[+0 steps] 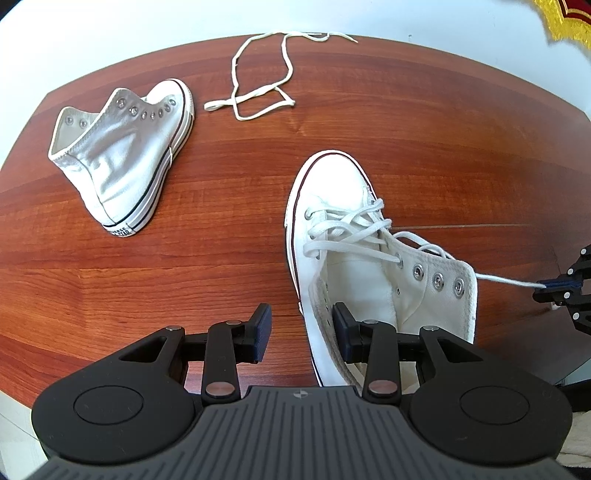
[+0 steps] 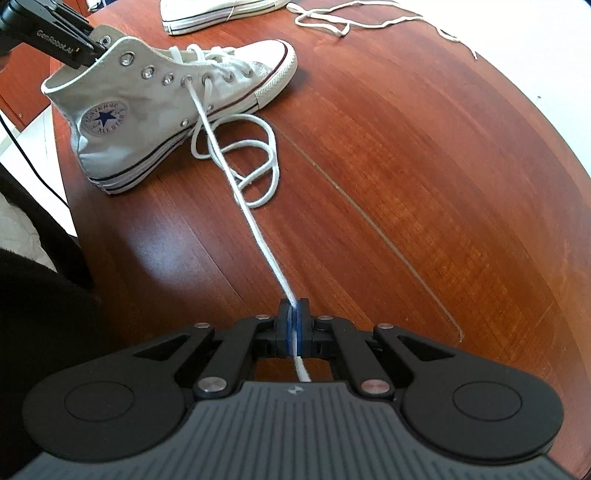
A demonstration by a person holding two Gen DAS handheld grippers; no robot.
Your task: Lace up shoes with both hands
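Note:
A white high-top shoe [image 1: 343,192] [image 2: 110,92] stands upright on the wooden table, laced through its lower eyelets. My left gripper [image 1: 301,326] [image 2: 86,50] is open at the shoe's collar: one finger is inside the shoe, the other outside its wall with a gap showing. My right gripper [image 2: 294,321] [image 1: 550,288] is shut on the white lace [image 2: 258,229] [image 1: 509,281]. The lace runs taut from an eyelet on the shoe's side to the pads. Slack lace lies looped on the table beside the shoe.
A second white high-top [image 1: 122,147] [image 2: 207,14] without a lace lies on its side further back. A loose white lace [image 1: 258,92] [image 2: 351,22] sprawls near the table's far edge. The round red-brown table [image 1: 406,129] [image 2: 424,166] ends close behind both.

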